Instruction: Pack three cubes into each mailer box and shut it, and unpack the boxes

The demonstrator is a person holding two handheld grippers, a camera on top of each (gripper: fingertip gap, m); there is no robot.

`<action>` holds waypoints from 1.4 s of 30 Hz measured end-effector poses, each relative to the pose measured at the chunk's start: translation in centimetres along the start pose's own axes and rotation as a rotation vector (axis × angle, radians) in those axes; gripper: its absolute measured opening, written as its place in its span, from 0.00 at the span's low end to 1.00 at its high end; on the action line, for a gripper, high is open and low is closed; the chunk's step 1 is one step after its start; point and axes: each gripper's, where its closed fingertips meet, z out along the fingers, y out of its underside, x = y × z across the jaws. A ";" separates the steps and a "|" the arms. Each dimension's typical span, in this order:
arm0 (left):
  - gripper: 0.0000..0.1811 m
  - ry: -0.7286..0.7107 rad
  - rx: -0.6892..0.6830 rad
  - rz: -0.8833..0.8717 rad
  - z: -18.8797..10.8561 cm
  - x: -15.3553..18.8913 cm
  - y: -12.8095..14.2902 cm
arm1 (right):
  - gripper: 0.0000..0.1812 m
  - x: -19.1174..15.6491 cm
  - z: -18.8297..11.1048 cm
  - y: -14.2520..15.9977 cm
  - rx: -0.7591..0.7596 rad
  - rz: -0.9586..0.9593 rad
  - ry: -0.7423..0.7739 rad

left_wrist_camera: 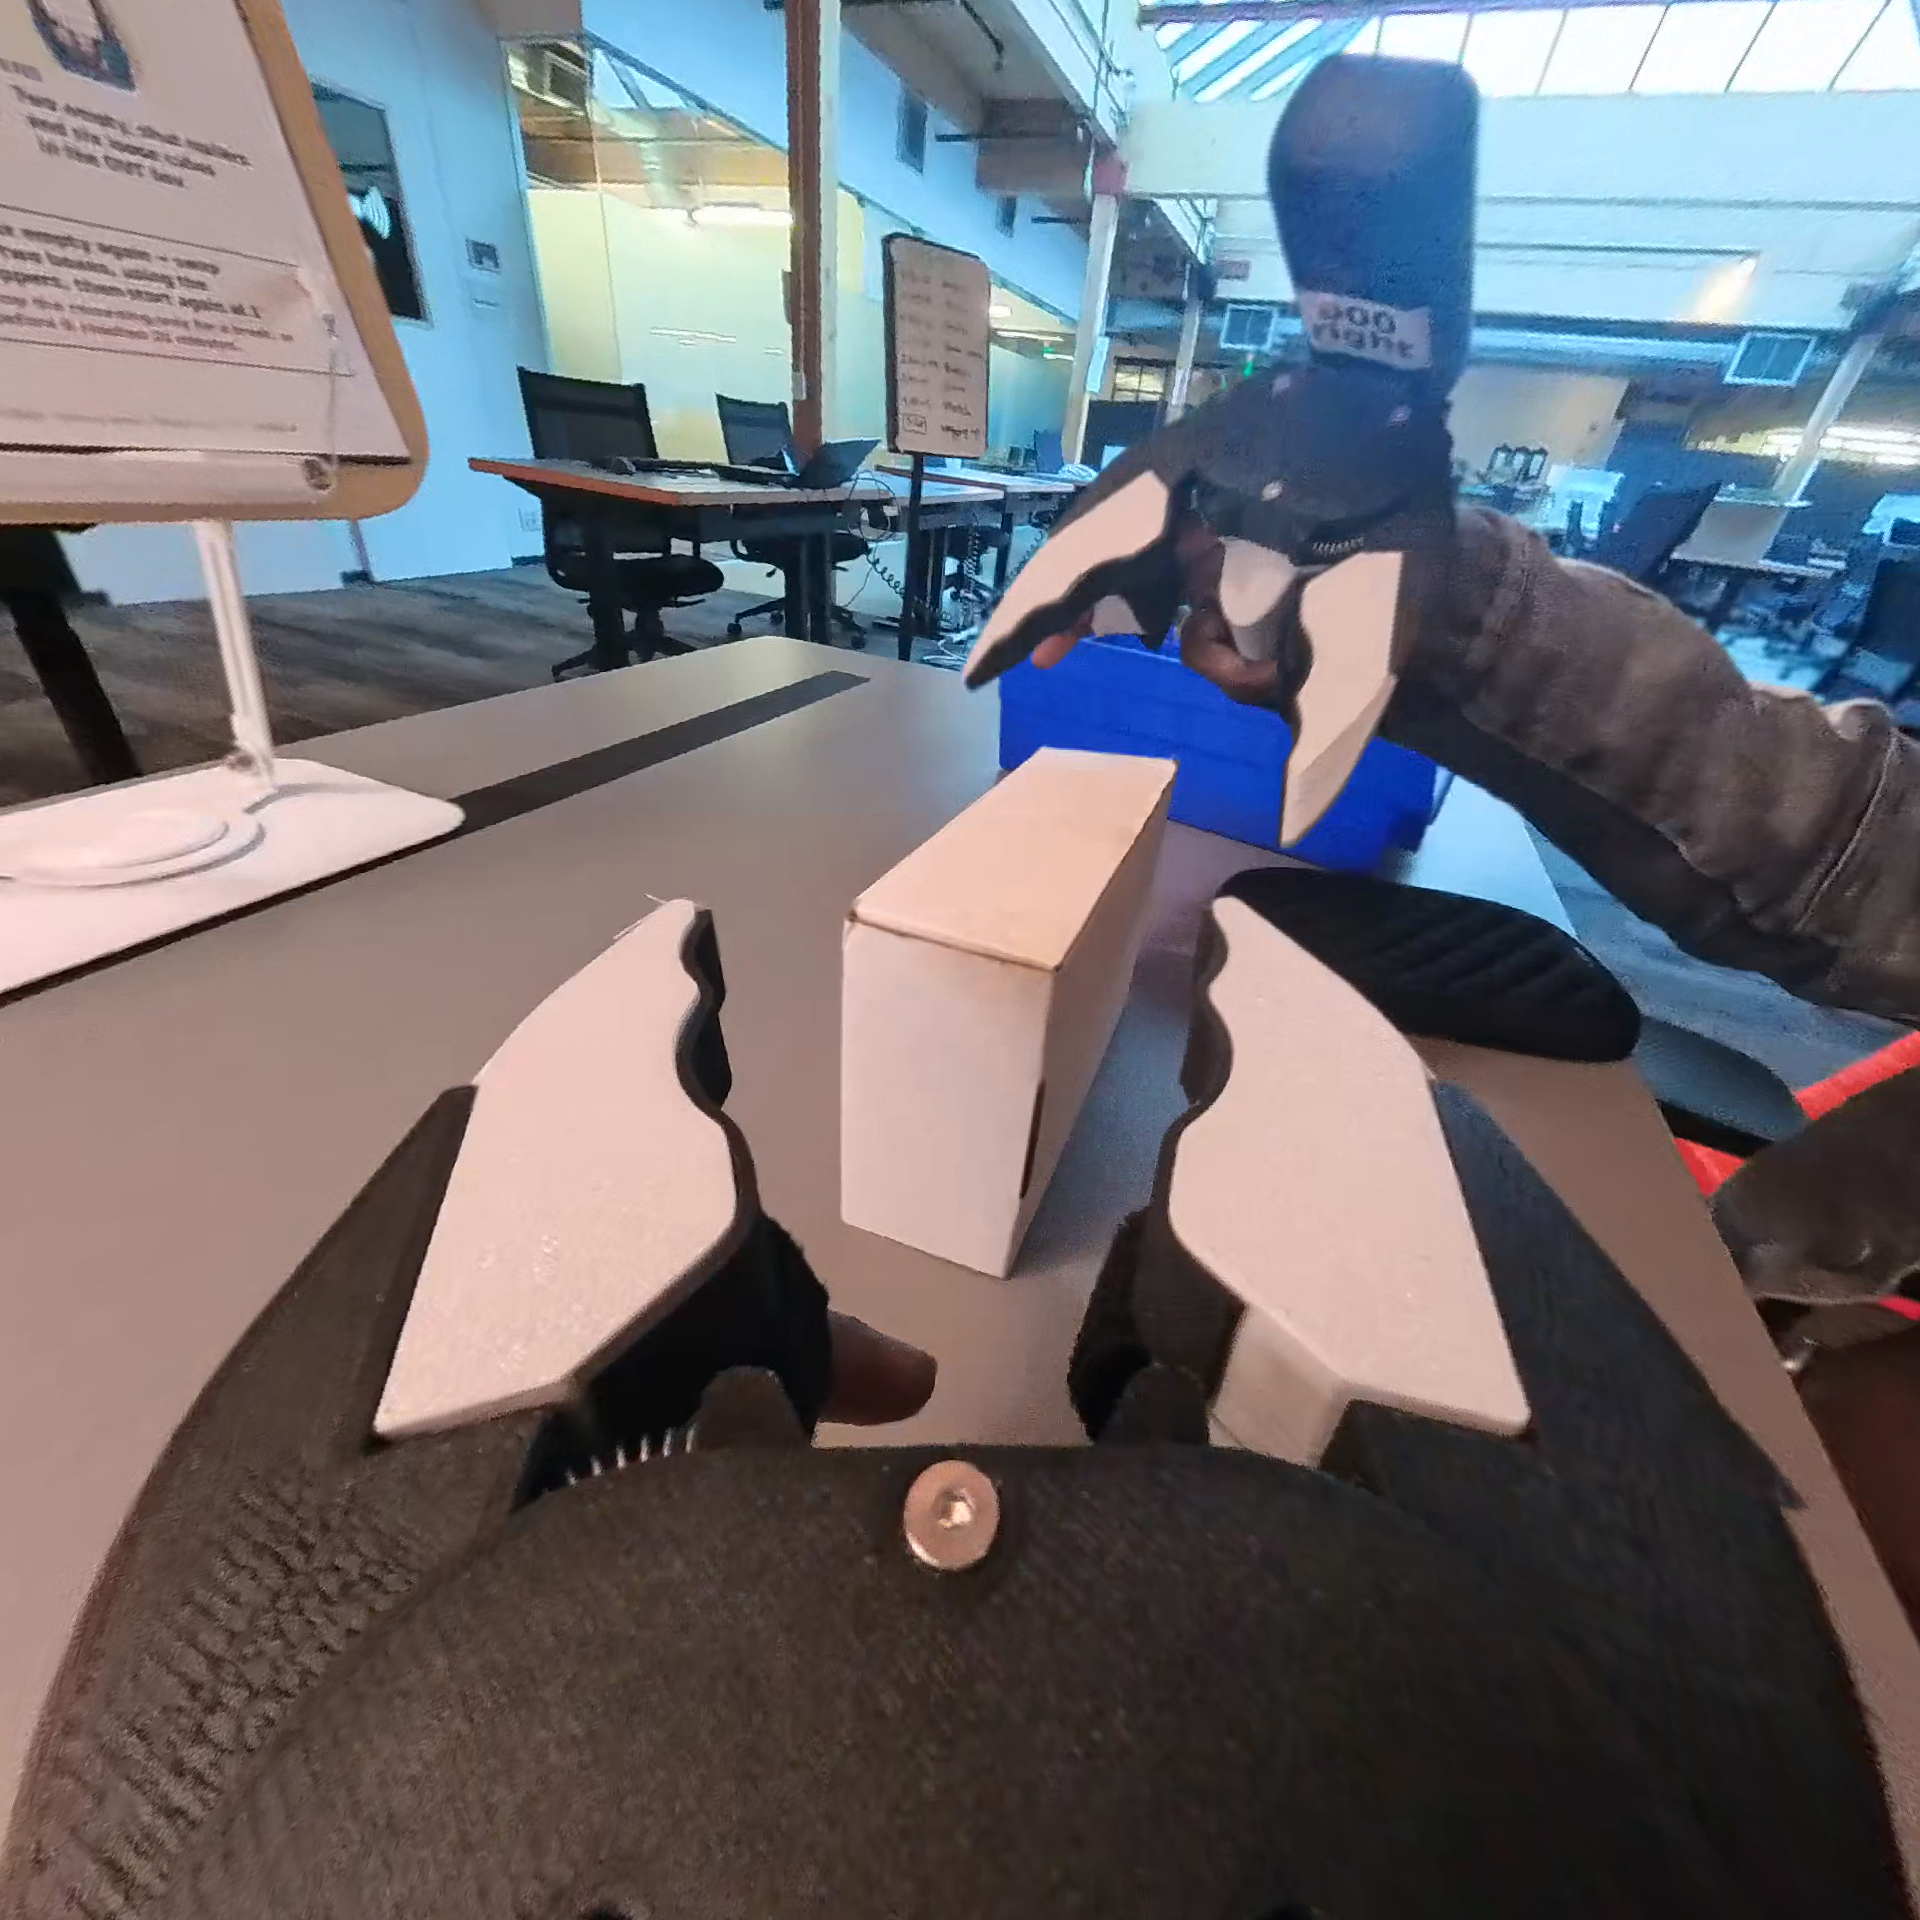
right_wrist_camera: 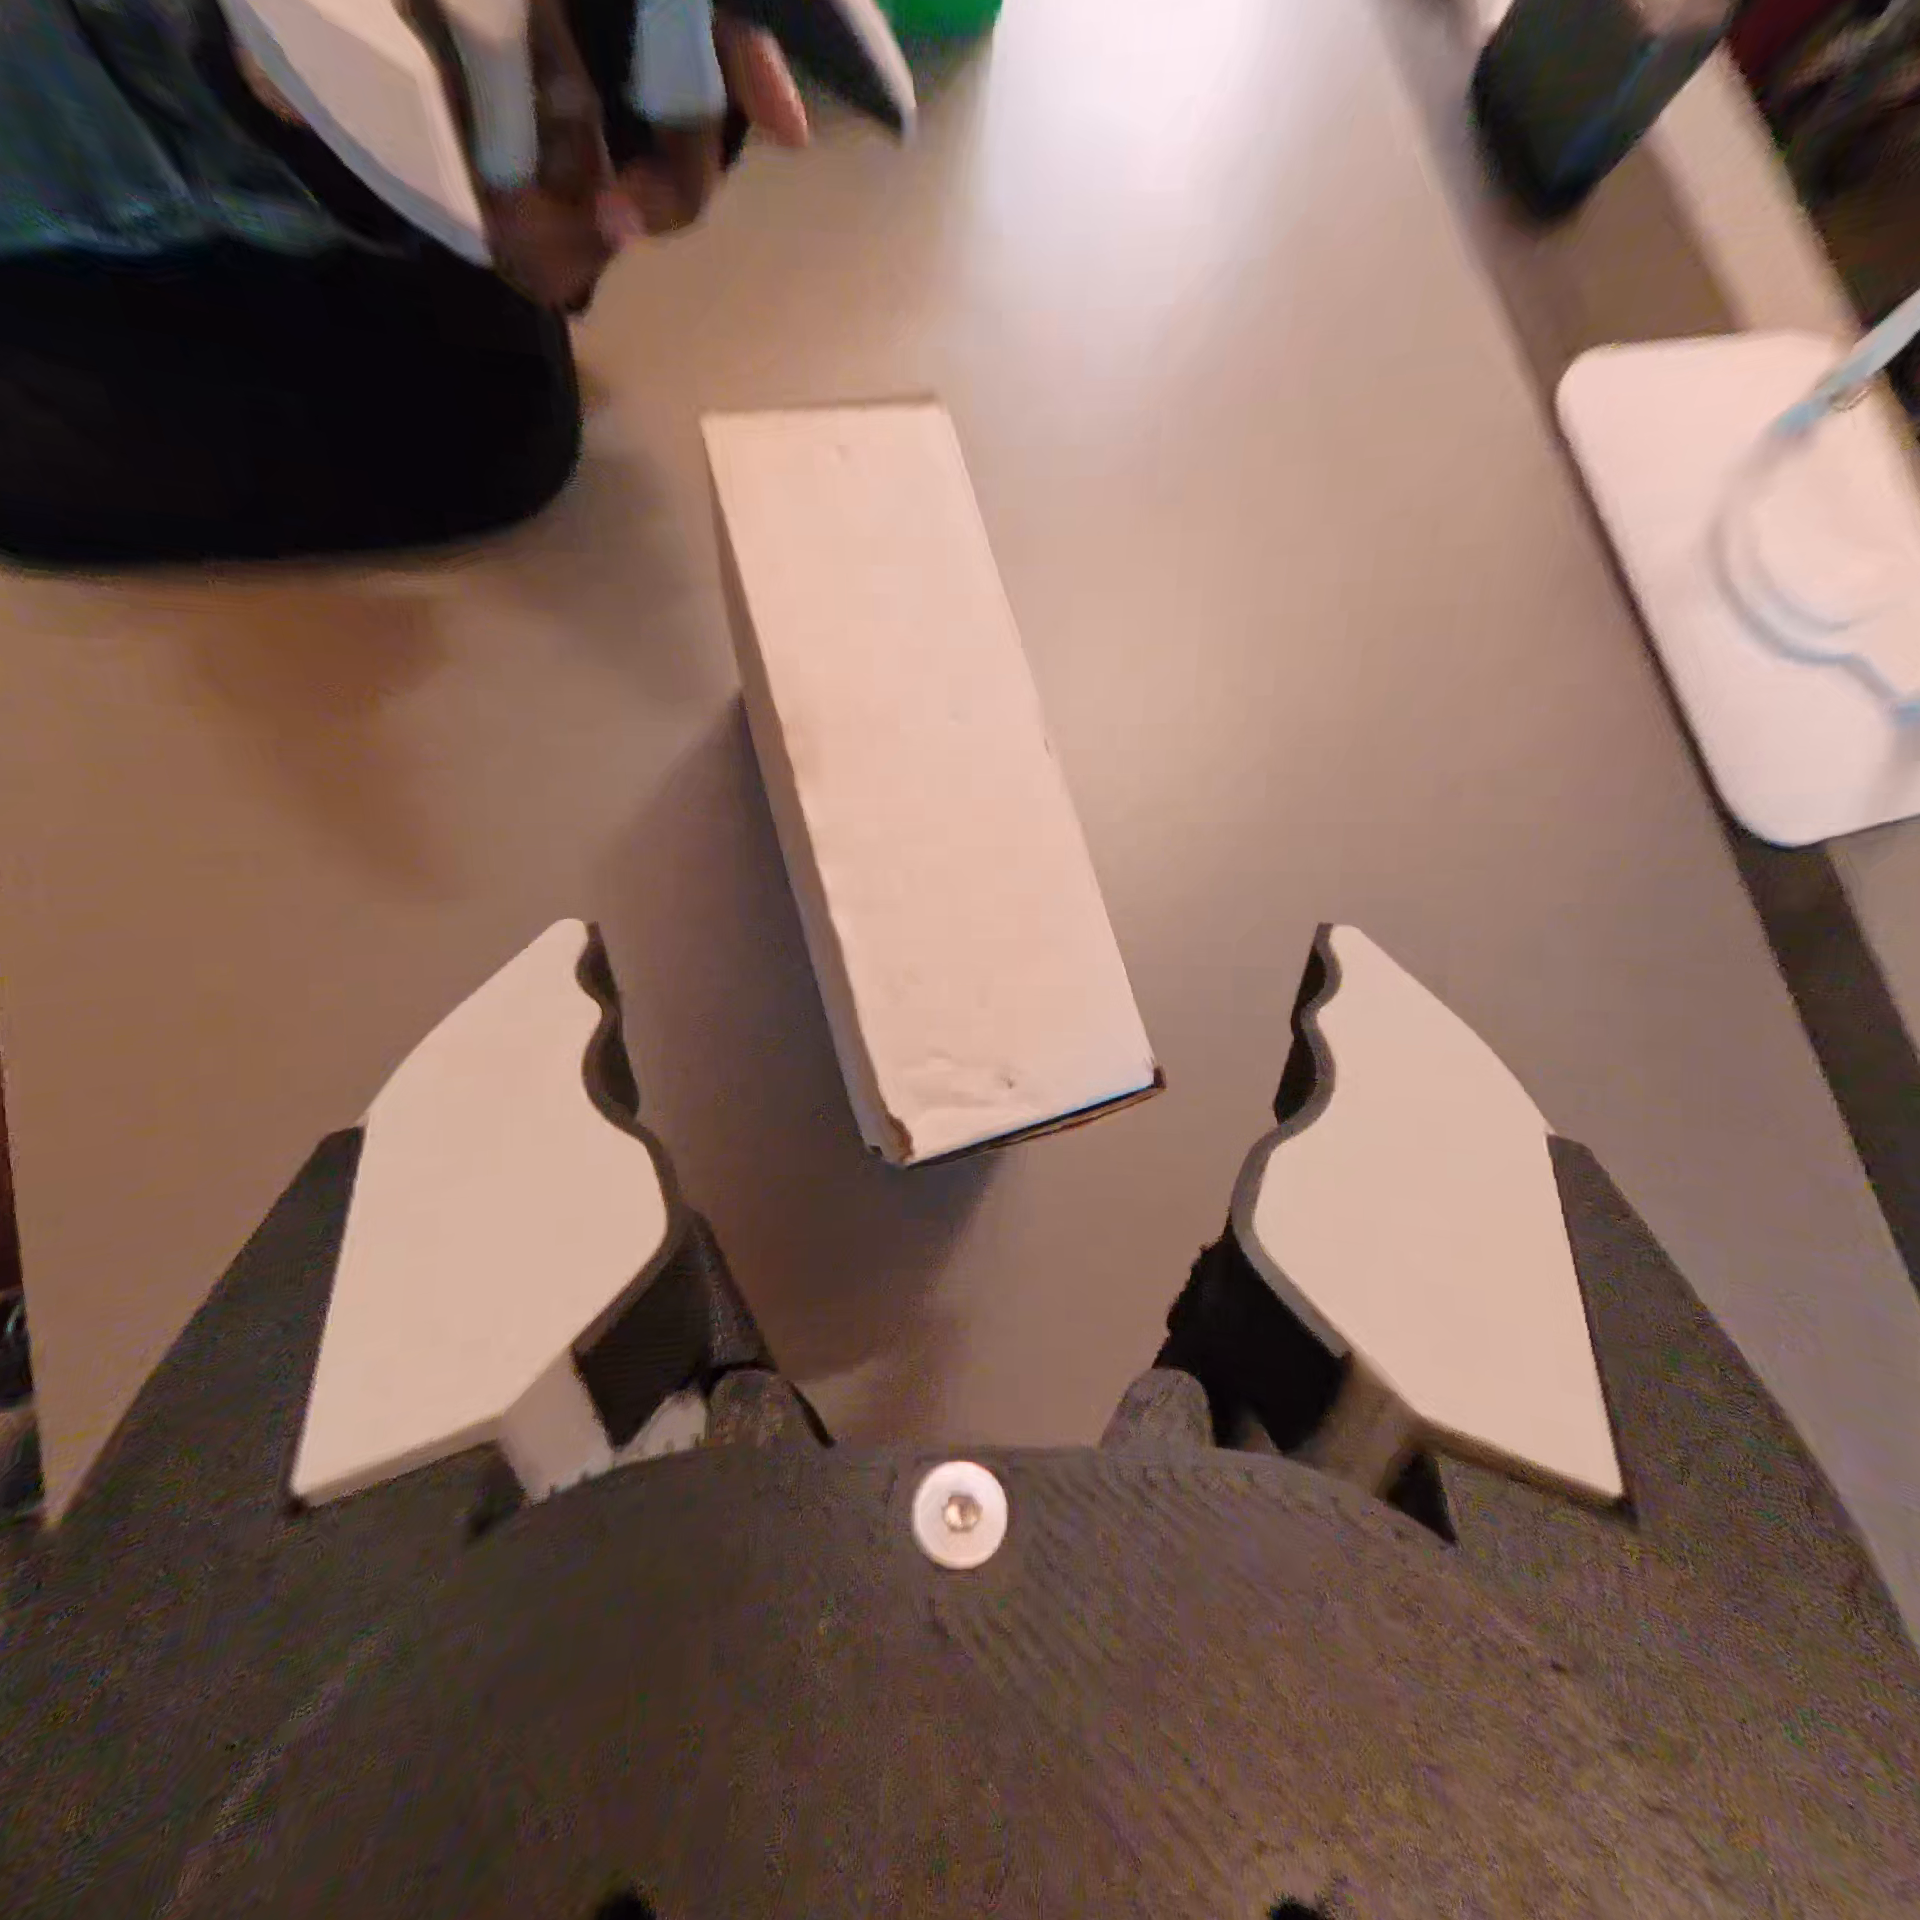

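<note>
Your left gripper (left_wrist_camera: 951, 997) sits low over the grey table (left_wrist_camera: 416, 1039), fingers spread, the closed white mailer box (left_wrist_camera: 977, 997) between their tips (touching neither). Your right gripper (right_wrist_camera: 956, 1029) hovers above the box's far end, also spread, blue bin (left_wrist_camera: 1195, 748) behind.

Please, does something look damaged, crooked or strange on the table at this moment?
Nothing serious. The white mailer box lies shut on the grey table, slightly askew, with light dents and scuffed edges at its near end. Both the left gripper and the right gripper are open and empty.
</note>
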 end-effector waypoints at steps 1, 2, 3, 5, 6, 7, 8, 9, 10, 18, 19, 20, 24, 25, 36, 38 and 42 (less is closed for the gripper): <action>0.48 -0.013 0.005 -0.002 0.0 -0.3 0.0 | 0.68 0.1 0.6 0.3 -0.058 -0.003 -0.018; 0.48 -0.024 0.007 -0.003 -0.1 -0.5 0.0 | 0.67 0.1 1.2 0.6 -0.106 -0.009 -0.040; 0.48 -0.028 0.007 -0.003 -0.1 -0.6 0.1 | 0.66 0.0 1.8 0.8 -0.145 -0.018 -0.063; 0.48 -0.049 0.010 0.002 -0.2 -1.1 0.3 | 0.64 -0.5 2.9 1.4 -0.223 -0.036 -0.109; 0.48 -0.062 0.013 0.007 -0.3 -1.3 0.3 | 0.60 -0.8 3.4 1.8 -0.263 -0.048 -0.133; 0.48 -0.072 0.016 0.011 -0.4 -1.6 0.3 | 0.54 -1.0 3.8 2.2 -0.302 -0.065 -0.140; 0.48 -0.082 0.022 0.009 -0.6 -1.8 0.2 | 0.52 -0.7 4.0 2.4 -0.324 -0.092 -0.106; 0.47 -0.090 0.033 0.004 -0.7 -1.9 0.1 | 0.50 -0.2 4.1 2.3 -0.327 -0.136 -0.054; 0.47 -0.096 0.046 -0.002 -0.8 -2.1 -0.1 | 0.48 -0.3 4.1 2.1 -0.315 -0.171 -0.043; 0.45 -0.185 0.128 -0.141 -2.1 -4.4 -0.9 | 0.39 -0.8 3.2 1.1 -0.217 -0.464 0.284; 0.45 -0.188 0.140 -0.153 -2.3 -4.5 -1.1 | 0.39 -0.3 2.9 1.1 -0.218 -0.503 0.362; 0.45 -0.195 0.146 -0.159 -2.4 -4.7 -1.1 | 0.39 0.1 2.6 1.1 -0.224 -0.548 0.436; 0.46 -0.217 0.123 -0.148 -2.4 -5.0 -0.7 | 0.39 -0.8 2.8 1.3 -0.146 -0.618 0.484; 0.46 -0.218 0.114 -0.135 -2.3 -5.0 -0.6 | 0.39 -1.3 3.1 1.5 -0.132 -0.613 0.466; 0.46 -0.221 0.062 -0.079 -1.8 -4.7 0.1 | 0.54 -6.4 4.5 4.6 -0.195 -0.507 0.229; 0.47 -0.222 0.060 -0.075 -1.8 -4.6 0.2 | 0.61 -7.1 4.3 4.1 -0.157 -0.435 0.156; 0.47 -0.217 0.074 -0.066 -1.8 -4.5 -0.1 | 0.81 -7.8 3.6 2.6 -0.158 -0.199 -0.064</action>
